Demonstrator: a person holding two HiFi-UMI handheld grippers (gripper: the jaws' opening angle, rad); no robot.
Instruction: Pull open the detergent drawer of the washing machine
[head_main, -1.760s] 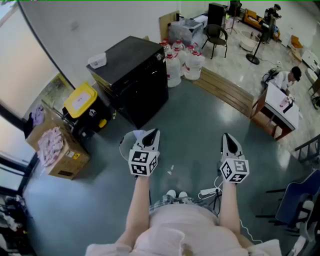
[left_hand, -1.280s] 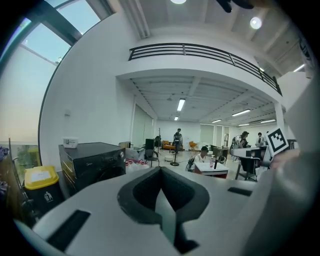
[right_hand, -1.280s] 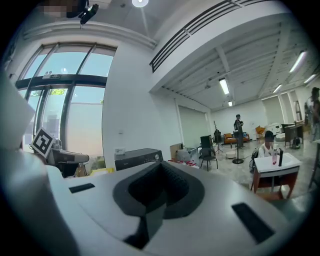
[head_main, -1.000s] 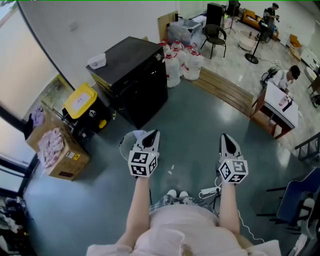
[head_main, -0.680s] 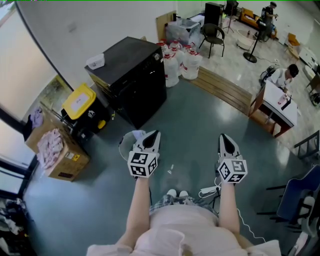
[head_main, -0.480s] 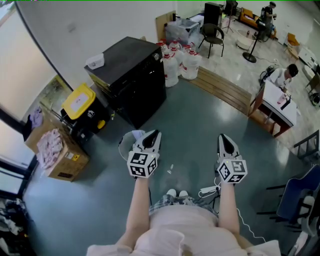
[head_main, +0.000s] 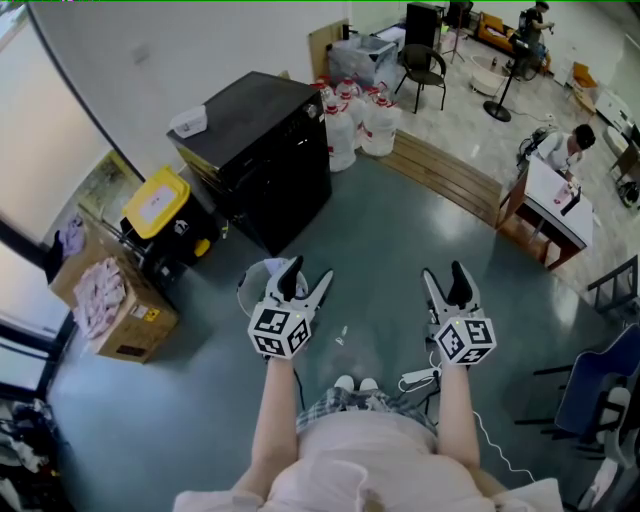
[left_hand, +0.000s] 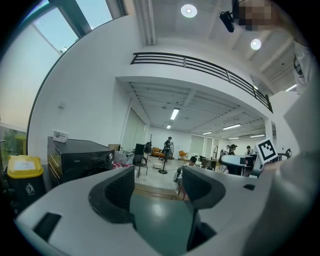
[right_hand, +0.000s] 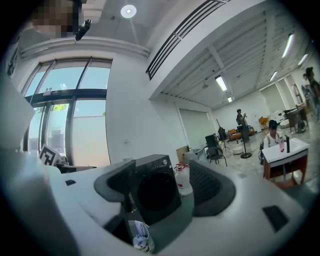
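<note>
Left gripper (head_main: 308, 272): in your left hand, held level; its jaws have just been opening and stand apart, nothing between them. Right gripper (head_main: 443, 272): your other hand, jaws likewise just opened, apart, empty. Washing machine (head_main: 262, 150): black, far left by the wall, well apart from both grippers; detergent drawer too small to make out.

Black washing machine (head_main: 265, 150), upright, untouched

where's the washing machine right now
In the head view the washing machine stands upper left of centre against the white wall, between the yellow-lidded bin and the white jugs.
</note>
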